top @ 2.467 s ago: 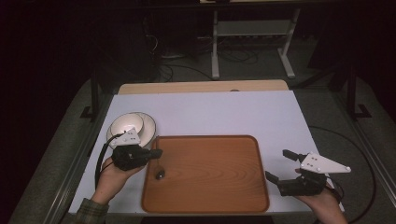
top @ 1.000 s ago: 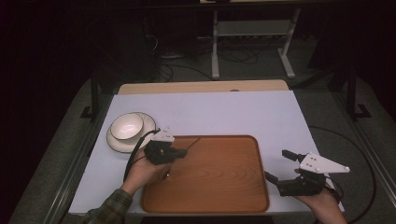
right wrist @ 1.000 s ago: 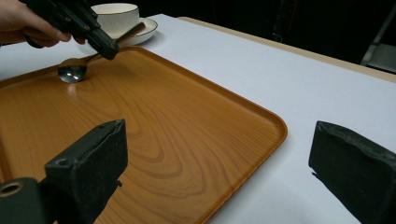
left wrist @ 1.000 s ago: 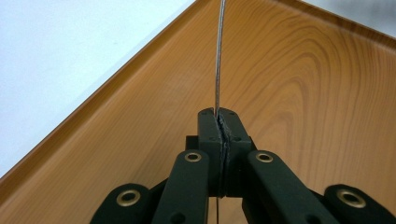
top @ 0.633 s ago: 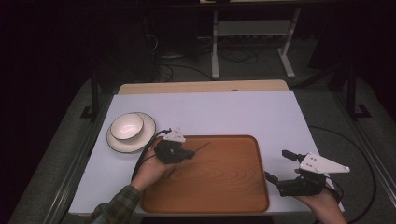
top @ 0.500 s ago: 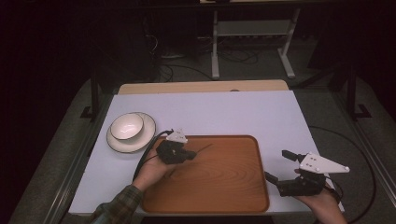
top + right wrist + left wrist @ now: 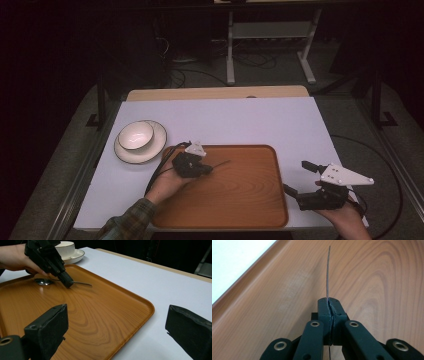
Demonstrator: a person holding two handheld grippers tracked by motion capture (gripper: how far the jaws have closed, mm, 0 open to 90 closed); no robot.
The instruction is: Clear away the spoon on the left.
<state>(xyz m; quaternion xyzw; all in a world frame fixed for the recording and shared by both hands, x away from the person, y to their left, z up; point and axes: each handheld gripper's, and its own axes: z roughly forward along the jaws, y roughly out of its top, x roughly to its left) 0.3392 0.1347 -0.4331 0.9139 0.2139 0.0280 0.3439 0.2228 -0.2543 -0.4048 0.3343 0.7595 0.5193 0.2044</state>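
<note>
Spoon: the spoon (image 7: 50, 281) is the thing in hand; I hold it by its handle in my left claw (image 7: 206, 169), low over the tray (image 7: 250, 200).

High view
- Progress: I judge the carry is nearly done. The spoon is over the tray's far left part but not yet let go; what is left is to set it flat and open the claw.
- Bowl: the bowl (image 7: 135, 135) sits on its plate (image 7: 155, 147) on the white table (image 7: 260, 120), left of the tray and apart from it. Nothing of mine touches it.
- Left claw: closed, with the thin handle sticking out to the right past the tips.
- Right claw: my right claw (image 7: 296, 176) rests at the tray's near right corner, holding nothing.

Left gripper view
- Claw: my left claw (image 7: 329, 303) is shut tight, jaws pressed together with the spoon handle (image 7: 328, 272) pinched edge-on between the pads.
- Handle: it runs straight out ahead over the tray's wood (image 7: 374, 285). I cannot tell from here whether its tip touches the wood.
- Edge: the tray rim and white table lie at the upper left.

Right gripper view
- Claw: my right claw (image 7: 117, 322) stands wide open and empty, the tray edge and table between its jaws.
- Spoon: the bowl end lies at or just above the tray on the far left, the left claw (image 7: 67, 283) clamped mid-handle.
- Left to do: release, I judge, then draw the claw away.
</note>
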